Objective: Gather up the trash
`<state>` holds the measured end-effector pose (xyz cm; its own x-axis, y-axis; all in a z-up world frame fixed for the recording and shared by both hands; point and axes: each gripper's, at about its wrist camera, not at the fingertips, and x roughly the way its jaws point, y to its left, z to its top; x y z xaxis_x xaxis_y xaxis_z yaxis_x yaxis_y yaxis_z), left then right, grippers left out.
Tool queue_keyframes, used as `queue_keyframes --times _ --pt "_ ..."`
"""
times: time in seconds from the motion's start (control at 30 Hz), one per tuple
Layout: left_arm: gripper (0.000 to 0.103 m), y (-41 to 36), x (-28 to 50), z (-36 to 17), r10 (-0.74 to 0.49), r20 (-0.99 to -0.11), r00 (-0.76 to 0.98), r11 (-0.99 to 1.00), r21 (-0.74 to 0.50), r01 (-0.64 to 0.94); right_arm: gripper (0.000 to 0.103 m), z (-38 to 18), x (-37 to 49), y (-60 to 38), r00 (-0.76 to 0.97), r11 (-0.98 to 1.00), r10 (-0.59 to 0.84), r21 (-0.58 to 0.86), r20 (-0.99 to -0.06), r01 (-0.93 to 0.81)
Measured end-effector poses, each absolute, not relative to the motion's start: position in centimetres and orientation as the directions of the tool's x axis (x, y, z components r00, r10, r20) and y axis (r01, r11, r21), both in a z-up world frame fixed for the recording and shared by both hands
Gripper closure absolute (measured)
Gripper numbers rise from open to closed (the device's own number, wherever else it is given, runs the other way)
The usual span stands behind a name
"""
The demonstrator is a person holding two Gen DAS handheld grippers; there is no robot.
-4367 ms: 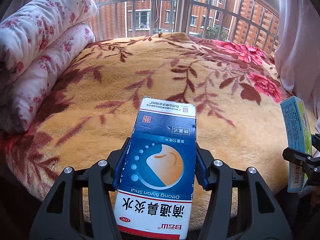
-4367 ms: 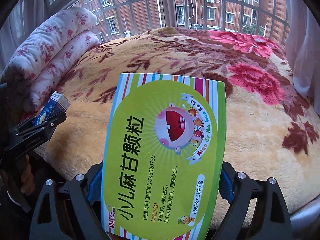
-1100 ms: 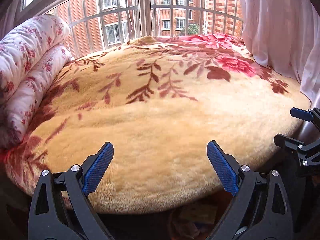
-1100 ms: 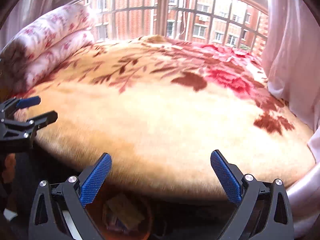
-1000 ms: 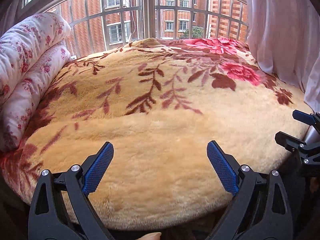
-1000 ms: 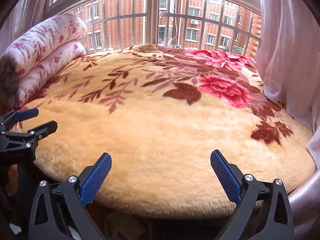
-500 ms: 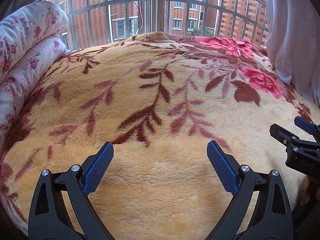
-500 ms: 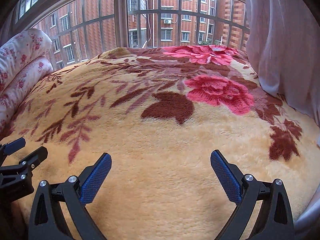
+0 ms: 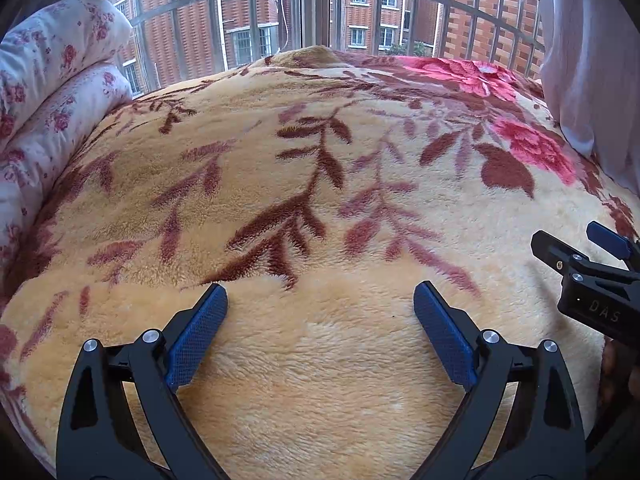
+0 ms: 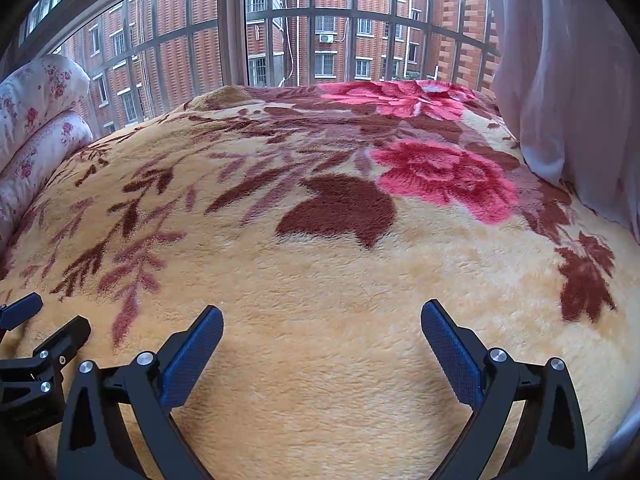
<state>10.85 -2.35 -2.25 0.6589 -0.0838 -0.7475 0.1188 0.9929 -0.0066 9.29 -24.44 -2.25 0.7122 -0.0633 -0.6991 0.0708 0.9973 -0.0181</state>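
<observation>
No trash shows in either view. My left gripper [image 9: 320, 296] is open and empty, low over the near part of a yellow fleece blanket with red flowers [image 9: 320, 184]. My right gripper [image 10: 322, 320] is open and empty over the same blanket [image 10: 320, 264]. The right gripper also shows at the right edge of the left wrist view [image 9: 580, 248]. The left gripper shows at the left edge of the right wrist view [image 10: 44, 320]. The two grippers are side by side and apart.
A rolled white quilt with pink flowers [image 9: 52, 92] lies along the bed's left side. A barred window [image 9: 316, 4] stands behind the bed. A pale curtain [image 10: 568, 92] hangs at the right.
Both grippers held boxes 4.4 s ago and now hold nothing. In the last second both have risen from the bed's front edge and moved forward over the blanket.
</observation>
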Motion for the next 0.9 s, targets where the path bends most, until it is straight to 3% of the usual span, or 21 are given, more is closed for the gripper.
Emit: queue_keyframes --times 0.9 --pt "0.011 -2.17 10.87 -2.22 -0.095 -0.740 0.666 0.993 -0.025 0.114 0.005 -2.71 9.39 -24.72 0.701 0.997 -0.053 0.002 -0.712 0.077"
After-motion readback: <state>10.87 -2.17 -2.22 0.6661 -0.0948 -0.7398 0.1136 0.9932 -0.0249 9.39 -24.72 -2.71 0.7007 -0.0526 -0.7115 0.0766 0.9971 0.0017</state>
